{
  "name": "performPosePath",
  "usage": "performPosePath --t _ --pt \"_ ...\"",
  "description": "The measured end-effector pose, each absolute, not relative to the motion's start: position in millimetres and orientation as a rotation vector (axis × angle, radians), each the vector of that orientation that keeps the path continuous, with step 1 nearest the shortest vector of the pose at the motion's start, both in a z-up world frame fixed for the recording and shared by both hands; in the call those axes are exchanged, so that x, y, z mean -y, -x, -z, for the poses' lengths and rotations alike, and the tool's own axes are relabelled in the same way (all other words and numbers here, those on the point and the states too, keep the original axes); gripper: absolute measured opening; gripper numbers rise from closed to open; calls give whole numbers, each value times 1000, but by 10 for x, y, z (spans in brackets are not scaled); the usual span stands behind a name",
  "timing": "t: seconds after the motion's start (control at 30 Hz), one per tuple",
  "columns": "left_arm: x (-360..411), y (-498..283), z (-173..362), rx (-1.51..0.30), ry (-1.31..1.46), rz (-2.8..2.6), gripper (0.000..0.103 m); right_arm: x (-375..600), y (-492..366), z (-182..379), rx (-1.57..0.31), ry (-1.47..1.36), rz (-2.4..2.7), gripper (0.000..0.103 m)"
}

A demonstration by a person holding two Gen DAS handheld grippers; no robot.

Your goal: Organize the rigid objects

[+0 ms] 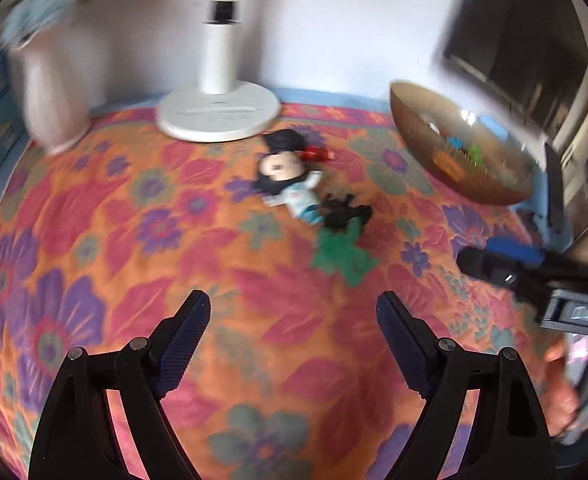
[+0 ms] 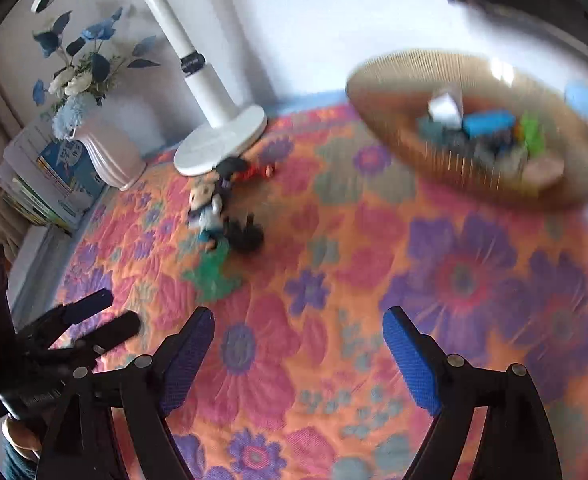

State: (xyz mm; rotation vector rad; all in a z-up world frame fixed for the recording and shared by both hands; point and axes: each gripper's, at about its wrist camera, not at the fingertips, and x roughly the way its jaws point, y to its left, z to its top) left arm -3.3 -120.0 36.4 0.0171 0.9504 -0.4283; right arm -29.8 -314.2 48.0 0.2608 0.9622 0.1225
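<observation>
A small pile of toys lies on the flowered bedspread: a big-headed doll figure [image 1: 285, 178] [image 2: 209, 208], a red toy [image 1: 318, 154] [image 2: 255, 171], a black toy [image 1: 346, 214] [image 2: 245, 235] and a flat green toy [image 1: 342, 258] [image 2: 209, 274]. A round woven basket [image 1: 414, 120] [image 2: 382, 92] at the back right holds several small toys. My left gripper [image 1: 294, 308] [image 2: 113, 316] hovers open and empty, short of the pile. My right gripper [image 2: 298, 320] [image 1: 490, 254] is open and empty too, in front of the basket.
A white fan stand [image 1: 217, 114] [image 2: 221, 140] rises behind the toys. Left of it sits a white vase [image 1: 49, 100] [image 2: 109, 156] with blue flowers, beside a stack of books [image 2: 49, 188]. Dark furniture [image 1: 526, 40] stands at the far right.
</observation>
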Motion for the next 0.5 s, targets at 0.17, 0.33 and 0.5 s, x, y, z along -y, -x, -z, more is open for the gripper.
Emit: performPosePath --t 0.17,0.33,0.5 --pt "1605 -191 -233 -967 -80 412 82 3193 82 -551 -972 -172 -142 85" --pt "1603 -310 -179 -980 -41 465 60 3191 -33 -448 -990 -167 -215 85" --pt "1419 -185 -275 -939 -75 523 51 3030 -152 -331 -999 -85 -295 77"
